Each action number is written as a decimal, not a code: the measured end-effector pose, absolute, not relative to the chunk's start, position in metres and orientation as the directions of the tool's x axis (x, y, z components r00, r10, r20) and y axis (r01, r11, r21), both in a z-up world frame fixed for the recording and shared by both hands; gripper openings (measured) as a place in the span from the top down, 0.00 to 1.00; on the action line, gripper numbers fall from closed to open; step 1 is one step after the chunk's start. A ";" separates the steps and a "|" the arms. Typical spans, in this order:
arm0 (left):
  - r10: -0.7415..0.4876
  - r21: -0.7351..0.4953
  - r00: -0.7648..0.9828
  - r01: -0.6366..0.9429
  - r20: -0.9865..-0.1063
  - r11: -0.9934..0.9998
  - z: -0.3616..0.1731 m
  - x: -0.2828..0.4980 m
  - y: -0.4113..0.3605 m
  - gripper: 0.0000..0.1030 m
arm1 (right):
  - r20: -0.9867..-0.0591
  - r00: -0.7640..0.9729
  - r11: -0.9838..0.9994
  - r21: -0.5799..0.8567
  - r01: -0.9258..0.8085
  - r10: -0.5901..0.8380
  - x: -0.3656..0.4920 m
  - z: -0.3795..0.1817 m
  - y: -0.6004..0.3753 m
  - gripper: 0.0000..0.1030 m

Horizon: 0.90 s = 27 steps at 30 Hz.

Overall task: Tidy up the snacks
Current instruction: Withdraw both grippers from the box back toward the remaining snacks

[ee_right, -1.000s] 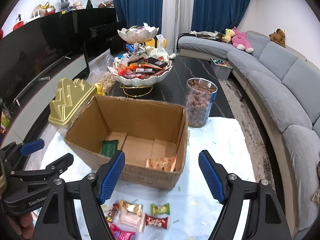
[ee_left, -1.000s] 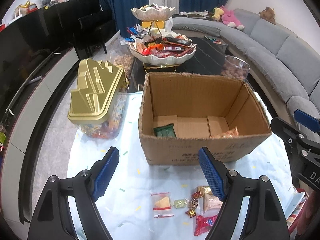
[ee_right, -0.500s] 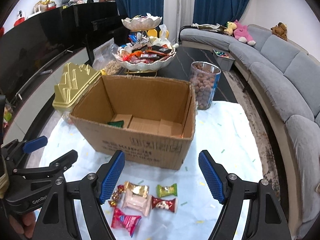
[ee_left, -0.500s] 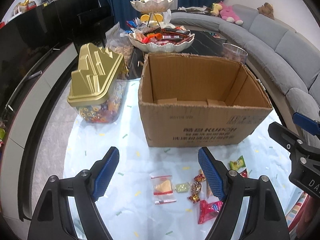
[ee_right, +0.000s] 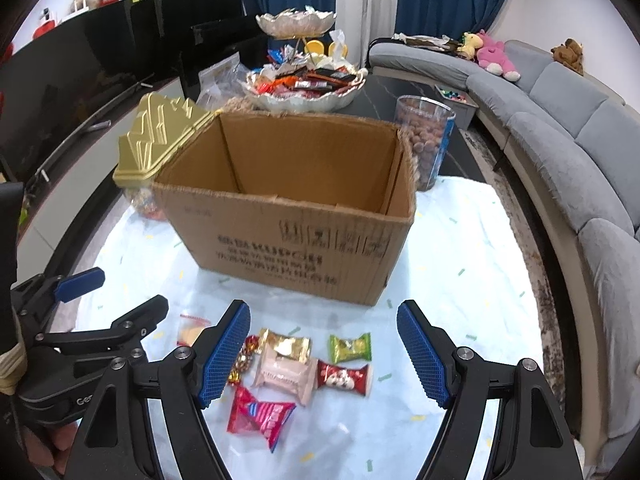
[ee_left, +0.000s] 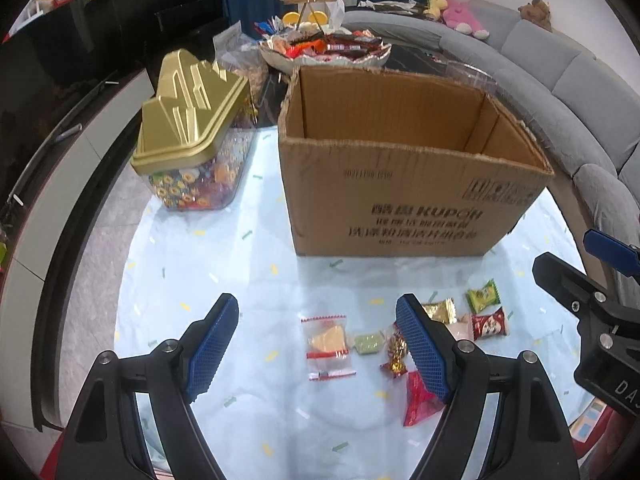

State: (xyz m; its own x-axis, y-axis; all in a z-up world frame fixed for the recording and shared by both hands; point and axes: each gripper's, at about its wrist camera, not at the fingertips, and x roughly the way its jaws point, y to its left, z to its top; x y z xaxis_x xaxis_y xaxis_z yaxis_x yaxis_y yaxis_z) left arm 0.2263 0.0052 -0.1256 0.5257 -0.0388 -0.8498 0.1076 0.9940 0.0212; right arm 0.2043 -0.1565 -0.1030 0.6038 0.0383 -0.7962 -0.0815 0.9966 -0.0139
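An open cardboard box point(ee_left: 404, 204) point(ee_right: 296, 248) stands on the pale blue cloth. In front of it lie several wrapped snacks: a clear packet with a yellow piece point(ee_left: 326, 342), a pale green candy point(ee_left: 368, 344), a green packet point(ee_right: 349, 347), a gold packet point(ee_right: 286, 346), a pink packet point(ee_right: 284, 376), a red-and-white packet point(ee_right: 344, 378) and a red packet point(ee_right: 260, 416). My left gripper point(ee_left: 316, 350) is open and empty, low above the clear packet. My right gripper point(ee_right: 324, 356) is open and empty, low above the pink and green packets.
A gold-lidded clear candy jar point(ee_left: 192, 148) stands left of the box. A tiered dish of sweets point(ee_right: 304, 88) and a clear jar of brown nuts point(ee_right: 426, 144) stand behind it. A grey sofa point(ee_right: 568, 168) curves along the right. The table edge point(ee_left: 76, 280) drops off at left.
Both grippers have dropped from over the box and pulled back toward the loose snacks in front of it. The box's inside is now hidden. Both stay open.
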 end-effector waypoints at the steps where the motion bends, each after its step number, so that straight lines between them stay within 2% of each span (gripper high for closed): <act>1: -0.041 0.020 0.523 0.110 -0.852 0.994 -0.128 0.224 0.006 0.21 | -0.799 0.600 0.996 -0.013 -0.083 0.039 0.204 -0.104 -0.155 0.25; 27: -0.062 -0.011 0.373 0.137 -0.926 0.991 -0.192 0.215 0.009 0.22 | -0.930 0.359 0.995 0.052 -0.091 0.081 0.188 -0.177 -0.143 0.25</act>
State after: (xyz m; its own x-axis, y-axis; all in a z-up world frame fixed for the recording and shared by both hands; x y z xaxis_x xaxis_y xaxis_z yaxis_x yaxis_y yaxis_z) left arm 0.2151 0.0090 -0.1923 0.3735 -0.0618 -0.9256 0.1370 0.9905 -0.0109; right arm 0.1881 -0.1427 -0.1767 0.3587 0.0814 -0.9299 -0.0905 0.9945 0.0521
